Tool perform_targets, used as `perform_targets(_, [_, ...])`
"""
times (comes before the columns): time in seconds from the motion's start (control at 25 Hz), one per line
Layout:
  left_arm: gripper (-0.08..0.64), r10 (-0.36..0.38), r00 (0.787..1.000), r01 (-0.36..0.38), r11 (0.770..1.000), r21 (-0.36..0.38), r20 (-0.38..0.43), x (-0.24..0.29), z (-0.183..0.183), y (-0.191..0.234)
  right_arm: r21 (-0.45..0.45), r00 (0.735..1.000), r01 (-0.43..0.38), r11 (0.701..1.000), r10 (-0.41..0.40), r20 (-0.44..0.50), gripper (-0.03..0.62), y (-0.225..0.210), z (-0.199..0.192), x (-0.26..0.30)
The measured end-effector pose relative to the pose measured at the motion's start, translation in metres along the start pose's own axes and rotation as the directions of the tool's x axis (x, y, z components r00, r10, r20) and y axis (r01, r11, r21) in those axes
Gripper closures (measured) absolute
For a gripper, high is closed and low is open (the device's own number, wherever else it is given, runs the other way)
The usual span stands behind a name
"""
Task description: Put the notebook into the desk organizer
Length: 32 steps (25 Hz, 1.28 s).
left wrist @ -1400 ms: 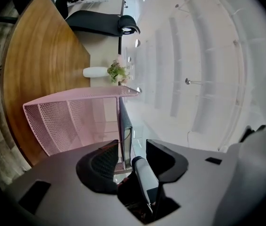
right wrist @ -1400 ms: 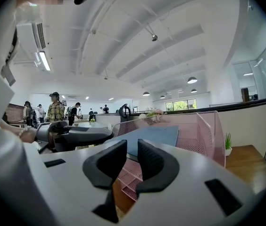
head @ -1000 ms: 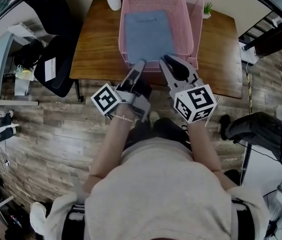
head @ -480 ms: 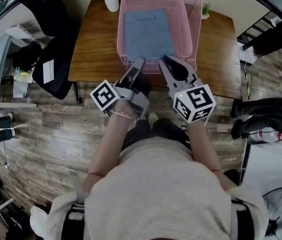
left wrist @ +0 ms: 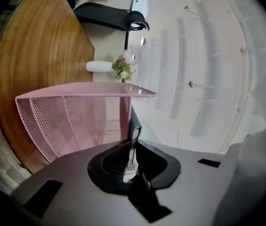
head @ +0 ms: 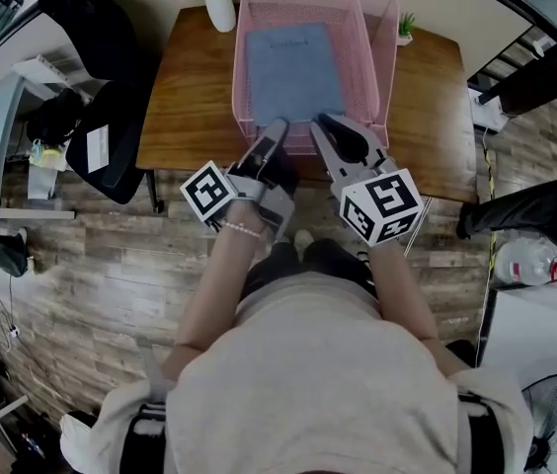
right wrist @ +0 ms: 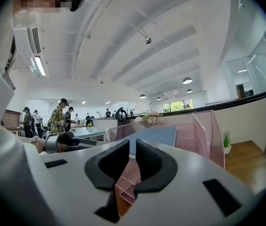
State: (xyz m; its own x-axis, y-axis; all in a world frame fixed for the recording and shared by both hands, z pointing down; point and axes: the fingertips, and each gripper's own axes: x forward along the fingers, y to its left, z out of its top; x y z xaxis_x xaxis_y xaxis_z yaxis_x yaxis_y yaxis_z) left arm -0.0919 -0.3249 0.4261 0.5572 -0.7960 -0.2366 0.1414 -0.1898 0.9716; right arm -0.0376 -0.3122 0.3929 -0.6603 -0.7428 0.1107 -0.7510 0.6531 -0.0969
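Observation:
A pink mesh desk organizer (head: pixel 387 67) stands on the wooden desk (head: pixel 190 87), and a blue notebook (head: pixel 293 62) lies inside it. My left gripper (head: pixel 277 126) reaches over the organizer's near wall, rolled on its side. It is shut on the notebook's near edge, which shows as a thin dark strip (left wrist: pixel 134 119) beyond the left gripper (left wrist: pixel 134 133). My right gripper (head: pixel 320 124) hovers beside it at the same wall. In the right gripper view the right gripper (right wrist: pixel 132 147) is open by a narrow gap that holds nothing, and the notebook (right wrist: pixel 154 135) slopes inside the organizer (right wrist: pixel 203 135).
A white vase of flowers (head: pixel 221 3) stands at the desk's back left and a small potted plant (head: pixel 404 26) at the back right. A black chair (head: pixel 111 136) is left of the desk. Someone's dark-clothed leg (head: pixel 535 210) is at the right.
Both grippers and the notebook hold their places. The dark-clothed person at the right edge has moved.

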Motion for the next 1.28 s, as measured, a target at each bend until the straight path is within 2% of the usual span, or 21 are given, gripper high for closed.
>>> perform_targets(0.36, [0.497,0.009,1.0,-0.009,1.0,0.012,-0.005,0.002,0.001,0.003,0.003,1.0,-0.015,1.0,0.015,-0.009,0.557,0.001,0.0,0.002])
perform_targets(0.68, [0.503,0.003,1.0,-0.003,1.0,-0.014,0.006,0.001,0.001,0.0,-0.005,1.0,-0.025,1.0,0.025,-0.003,0.557,0.004,0.003,0.002])
perform_targets(0.92, [0.477,-0.001,1.0,0.001,1.0,-0.023,0.004,-0.001,-0.001,-0.006,-0.005,0.999,-0.032,0.999,0.032,0.003,0.557,0.007,0.006,0.003])
perform_targets(1.28, [0.45,-0.02,0.999,0.022,0.998,0.057,-0.042,-0.008,-0.012,-0.023,-0.013,0.999,-0.03,0.999,0.03,0.023,0.557,0.01,0.014,-0.001])
